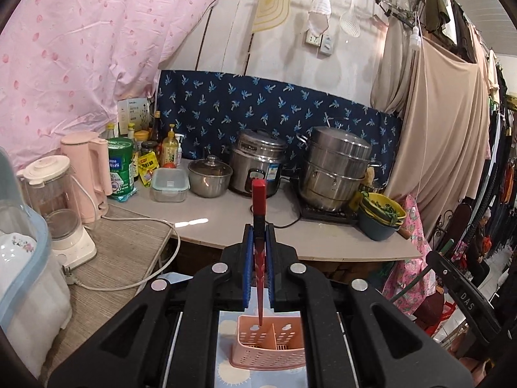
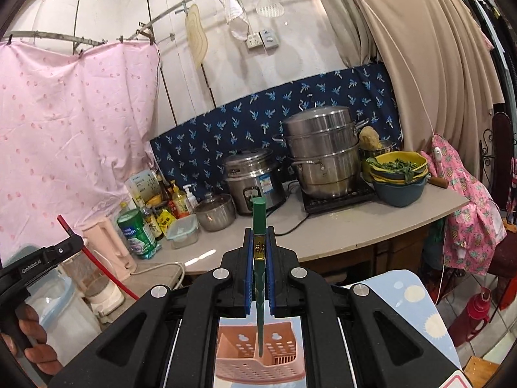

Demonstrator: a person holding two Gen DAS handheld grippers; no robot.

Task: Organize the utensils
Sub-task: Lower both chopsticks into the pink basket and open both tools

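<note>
The left claw (image 1: 259, 242) is clamped on a red chopstick (image 1: 259, 207), its blue pads pinching the stick near the middle. The square butt stands up past the fingertips toward the counter (image 1: 290, 226), and the tapered tip hangs down behind them. The right claw (image 2: 259, 242) is clamped the same way on a green chopstick (image 2: 259, 223), butt up, tip down.

What the coming move turns on is where each tip sits against the pink holder (image 1: 271, 346). In the left wrist view the holder lies below and behind the pads, resting on a blue patterned mat (image 1: 232, 375), and the red tip appears over the rear rim, left of the divider that splits the basket. In the right wrist view the green tip hangs over the holder (image 2: 261, 352) close to the same divider (which side of it I cannot tell). Whether either tip is inside the basket or only above it cannot be read from these views.

Both sticks run nearly upright, long axis in line with the holder's open mouth, so I judge the way in to be mostly straight down, with little turning needed. Neither claw looks clearly nearer. The left one shows at the edge of the right view (image 2: 69, 242), held by a hand (image 2: 29, 339), so the two stand side by side and could crowd each other over a narrow basket.
</note>
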